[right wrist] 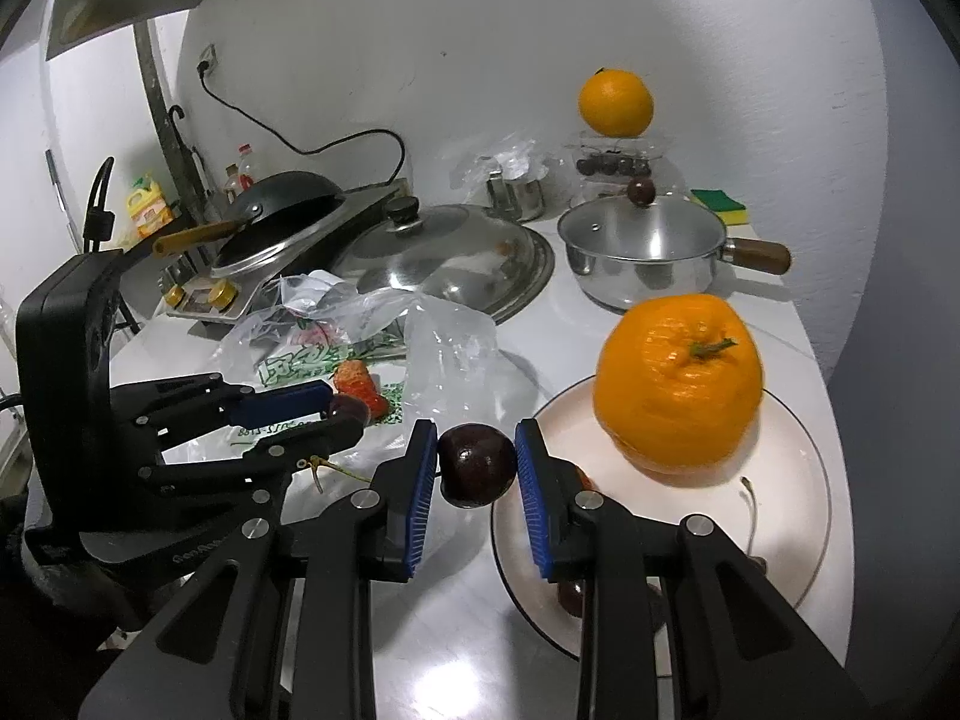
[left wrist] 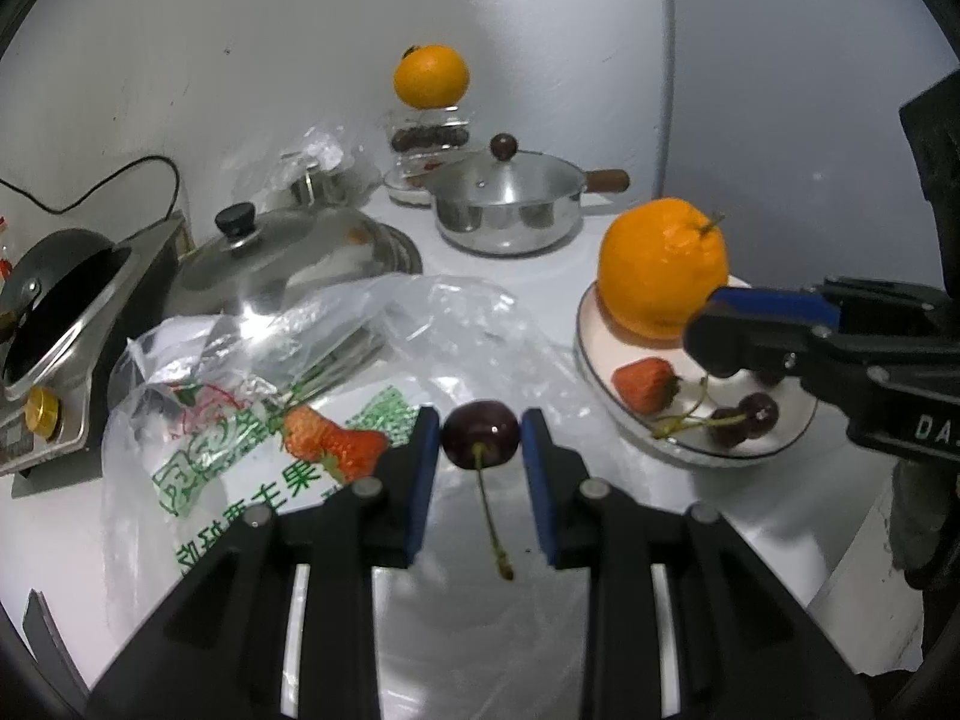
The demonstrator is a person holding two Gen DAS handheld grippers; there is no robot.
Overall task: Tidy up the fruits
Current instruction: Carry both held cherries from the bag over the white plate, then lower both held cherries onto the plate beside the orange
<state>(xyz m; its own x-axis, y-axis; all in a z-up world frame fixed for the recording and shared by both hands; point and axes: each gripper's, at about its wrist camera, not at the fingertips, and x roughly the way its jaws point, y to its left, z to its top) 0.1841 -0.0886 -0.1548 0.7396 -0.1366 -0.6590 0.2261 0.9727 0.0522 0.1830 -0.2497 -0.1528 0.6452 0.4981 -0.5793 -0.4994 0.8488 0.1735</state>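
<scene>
A dark red cherry (left wrist: 480, 433) was clamped between the two blue pads of the left gripper (left wrist: 480, 441), close to the tips of the fingers. Its thin stem hung down and towards the camera, loose between the black fingers. The jaws were closed down onto the fruit, with both pads pressed against its sides, and the cherry was held clear of the white countertop (left wrist: 528, 276).

A second cherry (right wrist: 477, 466) was gripped the same way by the right gripper (right wrist: 477, 468), squeezed between its ridged blue pads near the tips. No stem could be made out on it. This gripper was held at the left edge of a white plate (right wrist: 798, 480) with a thin dark rim.

On that plate a large orange (right wrist: 678, 381) was seen standing stem up. From the left wrist view, a strawberry (left wrist: 645, 383) and more stemmed cherries (left wrist: 744, 417) were also seen lying on the plate, just beside the orange.

Behind the left gripper, a crumpled clear plastic bag (left wrist: 252, 396) with green print was spread on the countertop, and two strawberries (left wrist: 333, 441) were seen lying on it. Further back, a steel saucepan (left wrist: 510, 204) with a glass lid was placed near the wall.
</scene>
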